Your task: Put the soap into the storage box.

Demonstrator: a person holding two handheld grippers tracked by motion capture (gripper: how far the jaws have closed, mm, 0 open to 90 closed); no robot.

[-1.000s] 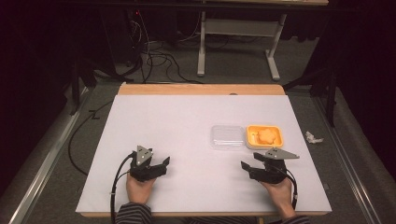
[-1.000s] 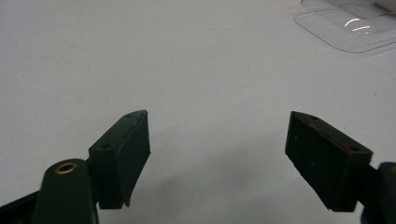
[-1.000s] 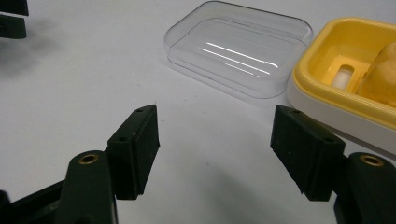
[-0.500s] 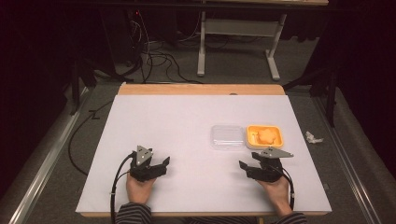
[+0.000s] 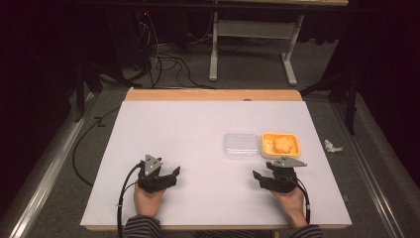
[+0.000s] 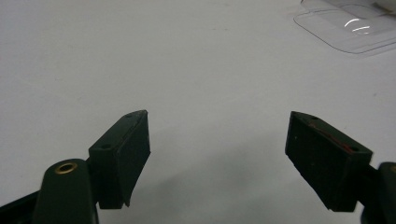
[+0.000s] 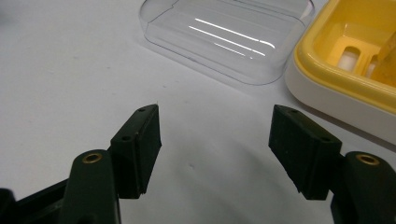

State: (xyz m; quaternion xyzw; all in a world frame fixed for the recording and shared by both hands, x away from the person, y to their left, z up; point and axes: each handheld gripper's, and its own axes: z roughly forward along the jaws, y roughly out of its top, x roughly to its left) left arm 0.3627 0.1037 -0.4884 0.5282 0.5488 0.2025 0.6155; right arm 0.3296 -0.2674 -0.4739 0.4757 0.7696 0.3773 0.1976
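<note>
Below, on the white bench (image 5: 198,129), two hand-held grippers rest near the front edge, each grasped by a hand coming in from the bottom of the high view. The left hand-held gripper (image 5: 171,174) sits on the left half of the bench, well apart from everything else, its jaws spread wide with nothing between them; in the left gripper view only bare white surface lies between the two black pads, and the corner of a clear plastic lid (image 6: 348,25) shows far off at the upper right. The right hand-held gripper (image 5: 262,177) lies on the right half, its jaws likewise parted and empty. Just ahead of it stand the clear plastic lid (image 5: 240,145) and, touching or nearly touching it on its right, a yellow tray (image 5: 281,144) with a white base. The tray holds an orange-yellow lump with a lobed outline; what it is cannot be told. In the right gripper view the lid (image 7: 229,35) lies upside down like a shallow dish, and the tray (image 7: 345,70) sits beside it. A crumpled white scrap (image 5: 332,146) lies on the floor off the bench's right edge. Striped sleeves cover both forearms.
</note>
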